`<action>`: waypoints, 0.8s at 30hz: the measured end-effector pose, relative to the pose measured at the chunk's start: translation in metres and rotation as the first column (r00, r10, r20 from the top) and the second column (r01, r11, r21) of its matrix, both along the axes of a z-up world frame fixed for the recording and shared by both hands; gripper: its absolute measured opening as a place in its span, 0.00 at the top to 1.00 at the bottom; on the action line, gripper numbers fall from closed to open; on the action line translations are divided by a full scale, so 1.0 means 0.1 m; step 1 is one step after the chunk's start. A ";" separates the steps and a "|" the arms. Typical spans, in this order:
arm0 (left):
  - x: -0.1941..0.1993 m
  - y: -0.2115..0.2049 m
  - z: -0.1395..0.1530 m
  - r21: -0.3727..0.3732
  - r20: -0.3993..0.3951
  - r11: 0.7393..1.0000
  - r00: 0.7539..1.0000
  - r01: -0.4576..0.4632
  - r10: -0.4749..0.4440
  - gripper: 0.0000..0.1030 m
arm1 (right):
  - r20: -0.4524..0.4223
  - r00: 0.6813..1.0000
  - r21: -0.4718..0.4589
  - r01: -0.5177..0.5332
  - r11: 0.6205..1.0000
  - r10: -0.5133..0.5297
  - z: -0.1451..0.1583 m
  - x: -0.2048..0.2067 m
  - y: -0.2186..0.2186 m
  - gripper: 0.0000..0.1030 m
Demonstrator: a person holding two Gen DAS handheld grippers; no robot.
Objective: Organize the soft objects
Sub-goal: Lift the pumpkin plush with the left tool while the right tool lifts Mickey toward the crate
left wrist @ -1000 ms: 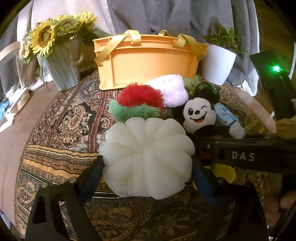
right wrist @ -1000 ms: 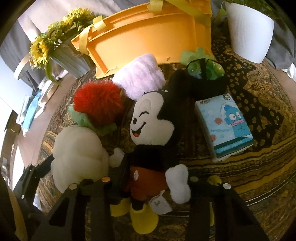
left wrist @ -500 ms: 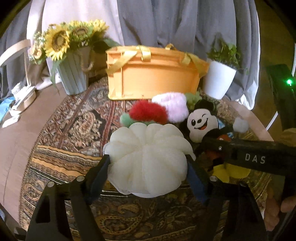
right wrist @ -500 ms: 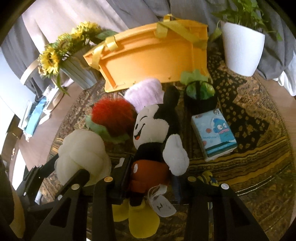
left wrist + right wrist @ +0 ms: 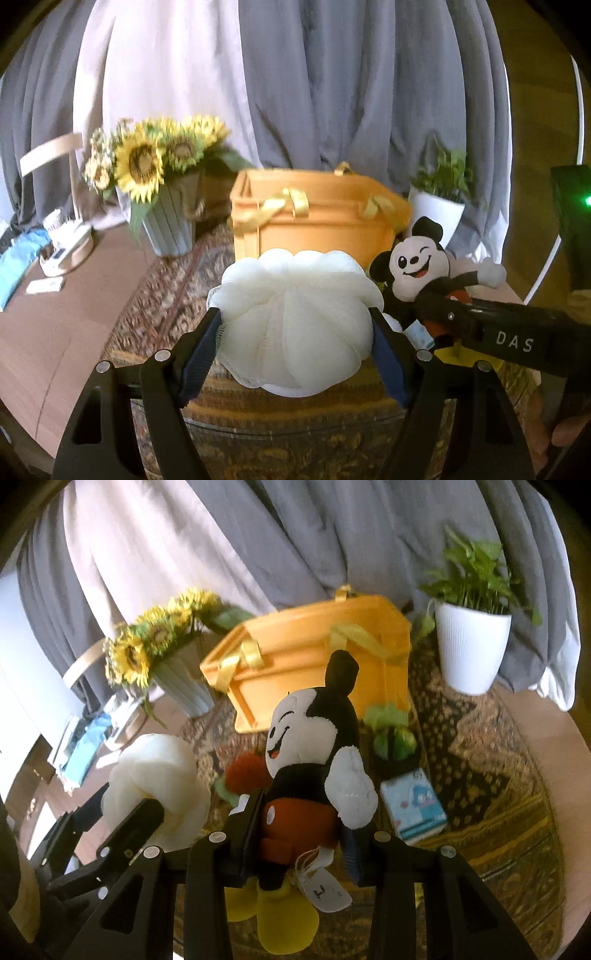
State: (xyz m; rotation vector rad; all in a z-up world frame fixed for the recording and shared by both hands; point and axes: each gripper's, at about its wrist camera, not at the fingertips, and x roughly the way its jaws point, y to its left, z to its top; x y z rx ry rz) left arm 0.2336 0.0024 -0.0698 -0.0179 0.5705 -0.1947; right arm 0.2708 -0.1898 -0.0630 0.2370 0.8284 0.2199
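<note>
Your left wrist view loses the lower front of the orange storage bin (image 5: pixel 325 236) behind the cream mesh bath pouf (image 5: pixel 295 325). The mouse plush (image 5: pixel 419 264) shows you only head and one arm there; the right claw's black bar covers the rest. In your right wrist view the plush (image 5: pixel 314 753) hides most of the red fluffy toy (image 5: pixel 243 775). The sunflowers (image 5: pixel 155 642) are blurred. The printed pack (image 5: pixel 413 808) carries lettering too small to read.

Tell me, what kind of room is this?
Probably a home living space: long grey curtains hang behind a table with a patterned cloth, set with a vase of sunflowers and a potted plant.
</note>
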 end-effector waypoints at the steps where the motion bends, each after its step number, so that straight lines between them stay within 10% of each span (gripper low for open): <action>1: 0.02 0.00 0.04 0.001 0.014 1.000 1.000 0.001 -0.001 0.26 | 0.010 1.000 0.002 0.000 1.000 0.000 0.03 0.01 0.00 0.62; 24: 0.71 -0.04 0.87 0.013 0.229 0.999 0.973 0.037 -0.039 0.26 | 0.238 0.967 0.023 0.082 0.996 -0.086 0.75 0.60 0.02 0.62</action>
